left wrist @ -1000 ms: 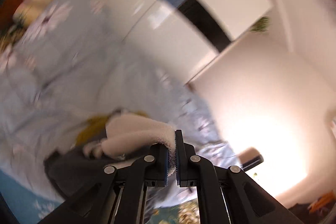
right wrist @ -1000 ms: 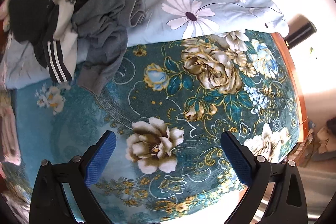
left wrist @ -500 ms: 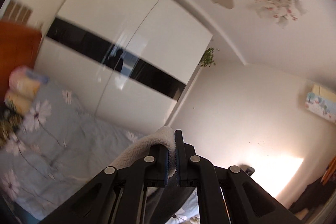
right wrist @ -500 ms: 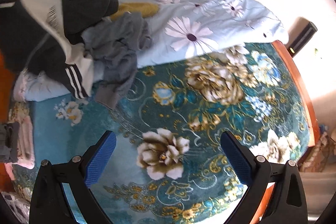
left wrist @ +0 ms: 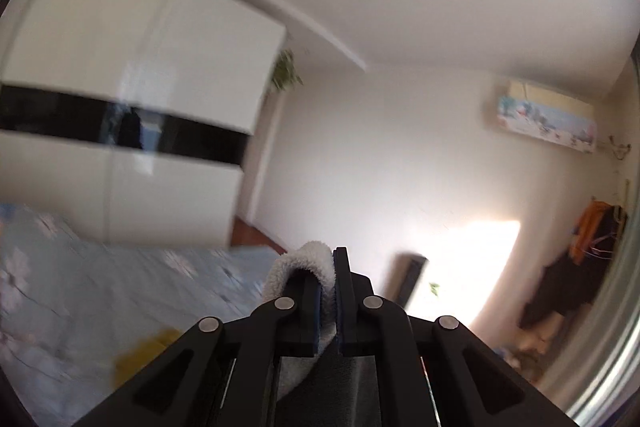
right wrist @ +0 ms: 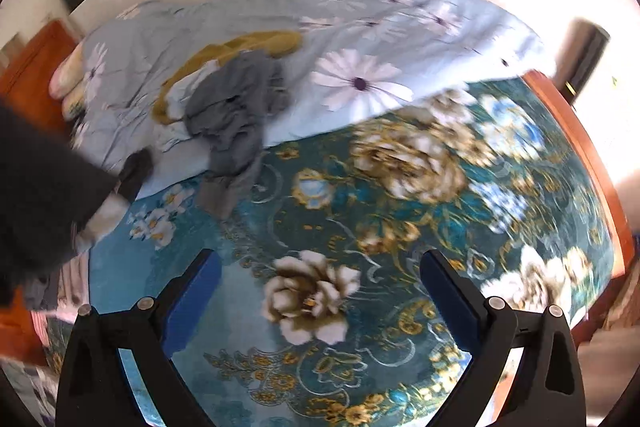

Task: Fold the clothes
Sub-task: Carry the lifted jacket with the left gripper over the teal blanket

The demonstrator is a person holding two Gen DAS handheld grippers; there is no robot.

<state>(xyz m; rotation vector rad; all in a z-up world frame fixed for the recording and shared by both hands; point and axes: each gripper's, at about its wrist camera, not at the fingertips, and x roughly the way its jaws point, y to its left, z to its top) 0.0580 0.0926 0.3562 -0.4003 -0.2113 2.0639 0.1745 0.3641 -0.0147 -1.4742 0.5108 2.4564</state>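
My left gripper is shut on a dark garment with a white fleecy lining; the fleece curls over the left finger and the cloth hangs below, out of sight. It is lifted high and points across the room. In the right wrist view the same dark garment hangs at the left edge above the bed. My right gripper is open with nothing between its blue pads, above the teal flowered bedspread. A grey garment and a mustard-yellow one lie in a heap on the pale blue daisy duvet.
White wardrobe with a black band stands behind the bed. The orange wooden bed frame runs along the right edge. A dark speaker stands by the sunlit wall. Clothes hang at the far right. More folded cloth lies at the bed's left.
My left gripper has risen from the clothes heap with the fleece-lined garment and rolled, now facing the room. The right gripper has tilted up, showing more of the bed and wardrobe; the lifted garment swung left.
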